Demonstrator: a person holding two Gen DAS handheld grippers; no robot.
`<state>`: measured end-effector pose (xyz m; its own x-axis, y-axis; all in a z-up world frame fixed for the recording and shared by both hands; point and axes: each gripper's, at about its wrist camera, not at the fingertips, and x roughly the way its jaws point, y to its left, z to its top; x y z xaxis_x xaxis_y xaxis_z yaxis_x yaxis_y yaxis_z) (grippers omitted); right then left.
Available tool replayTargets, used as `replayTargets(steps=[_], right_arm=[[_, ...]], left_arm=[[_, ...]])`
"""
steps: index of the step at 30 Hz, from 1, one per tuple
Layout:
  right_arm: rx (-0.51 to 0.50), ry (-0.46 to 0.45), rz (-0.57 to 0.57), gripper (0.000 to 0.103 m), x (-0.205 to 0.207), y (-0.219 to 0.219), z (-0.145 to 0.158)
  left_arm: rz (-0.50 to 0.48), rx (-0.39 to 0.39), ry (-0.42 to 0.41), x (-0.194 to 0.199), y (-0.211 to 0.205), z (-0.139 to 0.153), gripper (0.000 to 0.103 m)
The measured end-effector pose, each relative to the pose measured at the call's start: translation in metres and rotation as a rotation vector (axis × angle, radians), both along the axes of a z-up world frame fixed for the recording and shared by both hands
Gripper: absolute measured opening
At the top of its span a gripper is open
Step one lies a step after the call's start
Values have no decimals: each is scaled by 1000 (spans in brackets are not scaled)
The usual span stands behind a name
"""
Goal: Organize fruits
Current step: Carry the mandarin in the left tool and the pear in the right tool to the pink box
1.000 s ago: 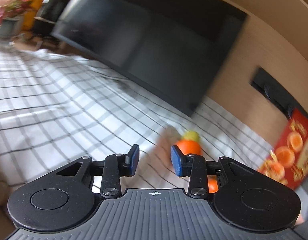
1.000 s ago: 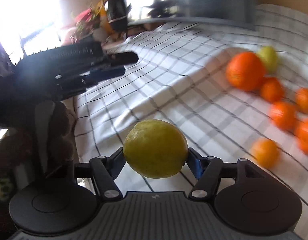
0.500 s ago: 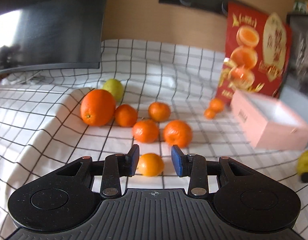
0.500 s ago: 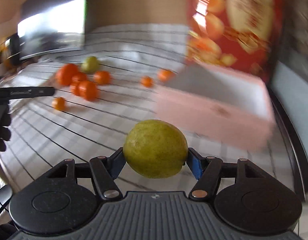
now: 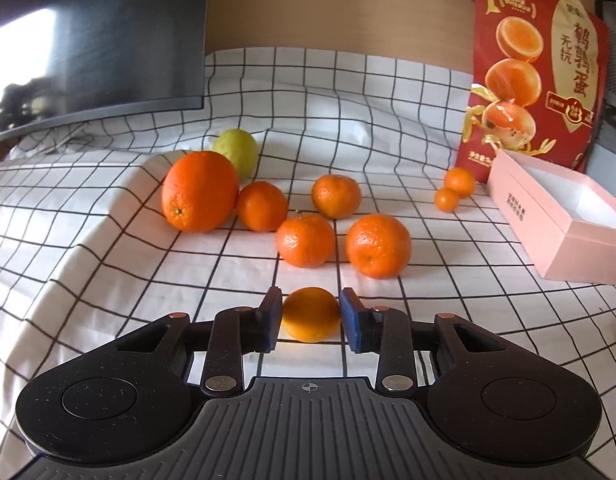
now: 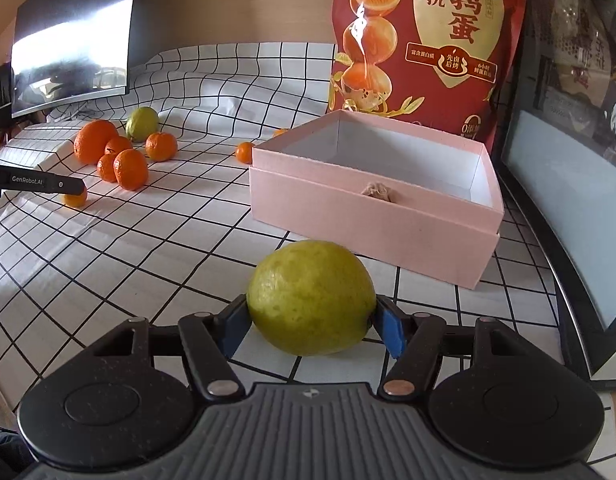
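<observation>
My left gripper (image 5: 311,317) is low over the checked cloth, its jaws closing, with both blue pads against a small orange (image 5: 311,312). Behind it lie a big orange (image 5: 199,190), a yellow-green fruit (image 5: 235,152), several tangerines (image 5: 378,246) and two tiny ones (image 5: 454,192). My right gripper (image 6: 312,322) is shut on another yellow-green fruit (image 6: 310,296), held just in front of the open pink box (image 6: 372,208). In the right wrist view, a left gripper finger (image 6: 63,186) shows at the far left, over the small orange (image 6: 75,200).
A red snack bag (image 6: 428,40) stands behind the pink box (image 5: 548,220). A dark monitor (image 5: 87,40) sits at the back left. A black-framed appliance (image 6: 568,200) stands close to the right of the box. The checked cloth (image 6: 167,240) is rumpled near the fruit.
Both views swung from the monitor side round to the fruit and the box. My left jaws have narrowed onto the small orange. The right gripper has kept its fruit and come near the box.
</observation>
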<state>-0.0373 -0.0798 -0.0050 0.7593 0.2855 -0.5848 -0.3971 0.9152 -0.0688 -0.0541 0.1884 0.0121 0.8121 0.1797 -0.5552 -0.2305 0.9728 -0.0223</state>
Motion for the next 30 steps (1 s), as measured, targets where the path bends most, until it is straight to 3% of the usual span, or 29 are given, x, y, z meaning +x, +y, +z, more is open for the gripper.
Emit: replayTargets(steps=[7, 10, 12, 18, 24, 30], right_arm=[[4, 21, -16, 67, 4, -2, -1], [19, 30, -19, 68, 5, -5, -1], [35, 40, -17, 70, 6, -7, -1], [77, 88, -28, 73, 11, -13, -3], [75, 103, -41, 78, 13, -13, -4], [64, 101, -43, 79, 12, -11, -4]], left_arm=[[-12, -36, -17, -5, 7, -1, 37], [-30, -81, -4, -1, 13, -4, 44], [-53, -131, 15, 2, 17, -10, 41], [-46, -142, -35, -3, 13, -6, 38], [-226, -214, -106, -8, -27, 8, 38], [-388, -239, -102, 3, -94, 6, 38]])
